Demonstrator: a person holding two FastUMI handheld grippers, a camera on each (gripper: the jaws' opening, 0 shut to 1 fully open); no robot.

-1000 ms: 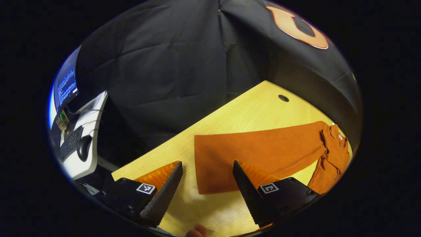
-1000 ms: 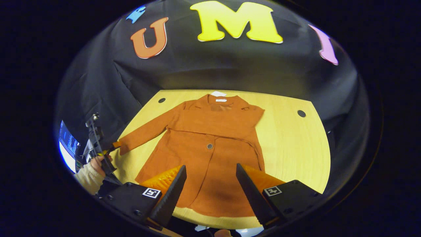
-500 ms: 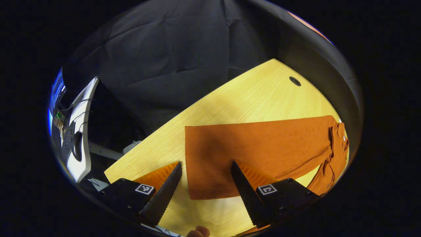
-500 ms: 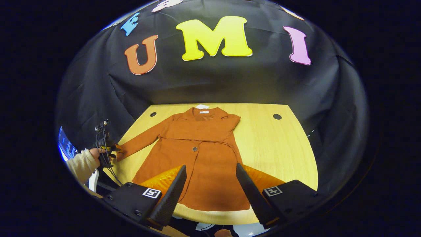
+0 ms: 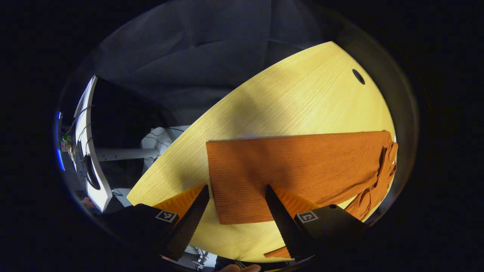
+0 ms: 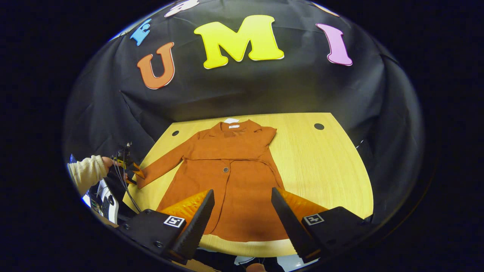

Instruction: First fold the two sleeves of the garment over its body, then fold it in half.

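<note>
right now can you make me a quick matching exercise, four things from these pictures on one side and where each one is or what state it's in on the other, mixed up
Things:
1. left sleeve
2. right sleeve
3. left gripper
4. button

States or places:
A. open, just above the cuff
B. folded across the body
C. stretched out flat on the table
D. middle of the garment front

Pairs: 1-C, 2-B, 3-A, 4-D

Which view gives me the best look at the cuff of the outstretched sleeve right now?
The left gripper view: the sleeve cuff lies large and flat between the open left gripper. In the right gripper view it is small and distant, at the table's left edge.
</note>
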